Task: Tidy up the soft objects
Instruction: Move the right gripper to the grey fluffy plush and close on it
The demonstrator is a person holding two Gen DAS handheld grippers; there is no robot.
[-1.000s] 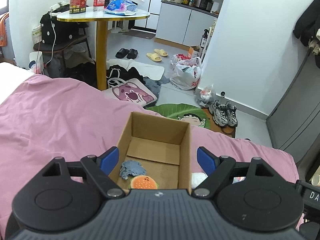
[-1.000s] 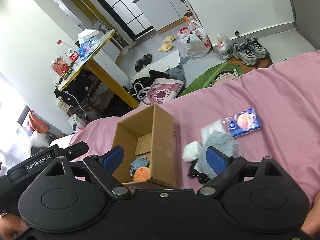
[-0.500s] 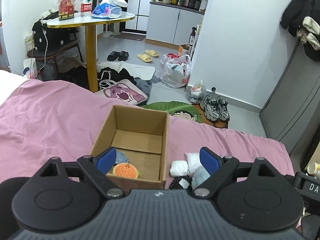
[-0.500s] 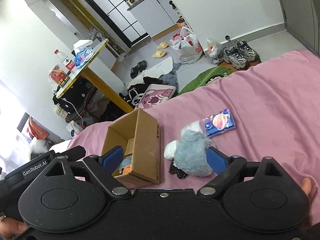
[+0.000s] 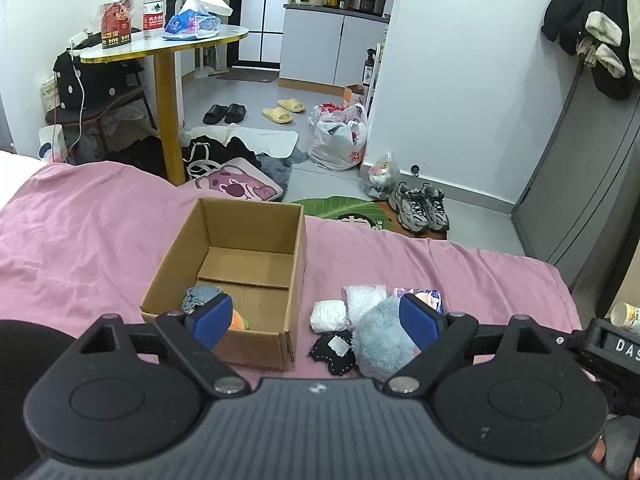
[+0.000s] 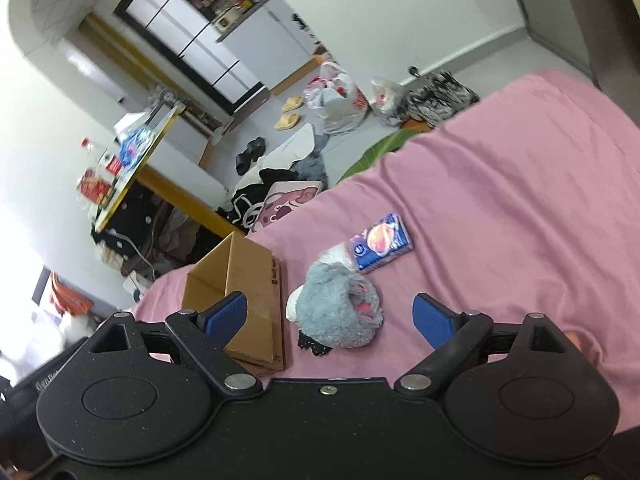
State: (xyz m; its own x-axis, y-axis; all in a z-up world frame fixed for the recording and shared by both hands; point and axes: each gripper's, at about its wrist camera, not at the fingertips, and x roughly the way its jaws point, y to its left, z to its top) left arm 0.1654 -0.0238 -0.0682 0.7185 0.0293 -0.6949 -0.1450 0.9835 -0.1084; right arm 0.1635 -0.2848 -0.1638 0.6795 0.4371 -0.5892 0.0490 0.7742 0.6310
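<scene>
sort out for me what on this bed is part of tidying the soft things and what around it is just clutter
Job:
open brown cardboard box
fluffy grey plush toy
white rolled cloth
black fabric patch
blue tissue packet

Clutter:
grey trainers
yellow slippers
white plastic bag
clear water bottle

Matt cardboard box (image 5: 256, 344), fluffy grey plush (image 5: 380, 340)
</scene>
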